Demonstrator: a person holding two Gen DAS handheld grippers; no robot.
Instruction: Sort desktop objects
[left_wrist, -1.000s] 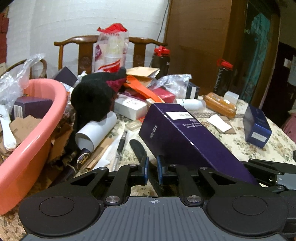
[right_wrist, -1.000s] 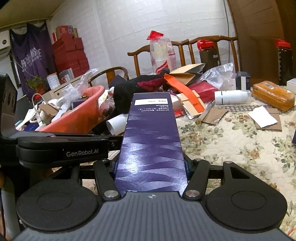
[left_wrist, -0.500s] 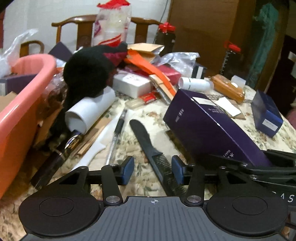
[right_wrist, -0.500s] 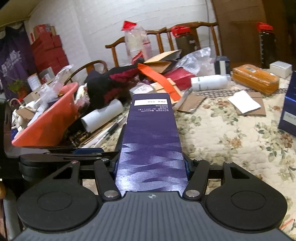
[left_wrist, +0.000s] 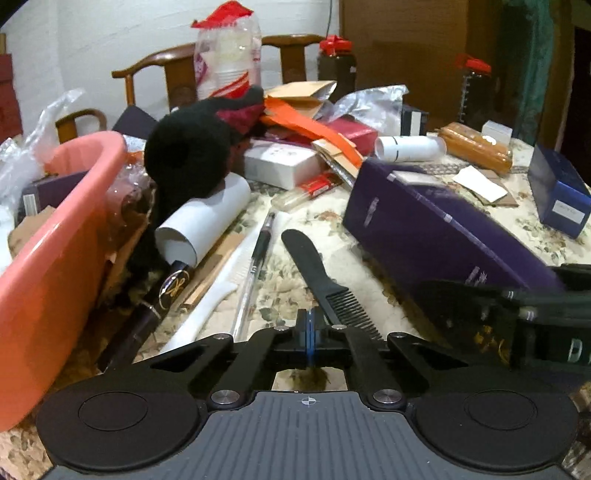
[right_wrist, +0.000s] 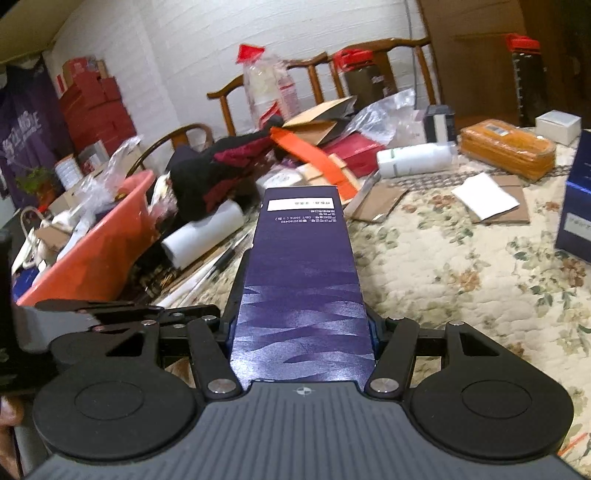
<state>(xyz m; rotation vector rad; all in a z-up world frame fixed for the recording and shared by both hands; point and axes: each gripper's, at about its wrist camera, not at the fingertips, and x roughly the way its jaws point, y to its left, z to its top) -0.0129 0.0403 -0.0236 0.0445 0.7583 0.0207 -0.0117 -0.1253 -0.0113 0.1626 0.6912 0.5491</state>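
Left gripper is pinched fully together on nothing, just short of the black comb on the table (pen beside it), while the right gripper clamps the purple box, with the pink tub further left.

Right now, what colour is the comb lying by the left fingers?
Black: the toothed plastic comb shows best in the left wrist view.

The black comb's toothed end is hidden behind the left gripper's closed jaws.
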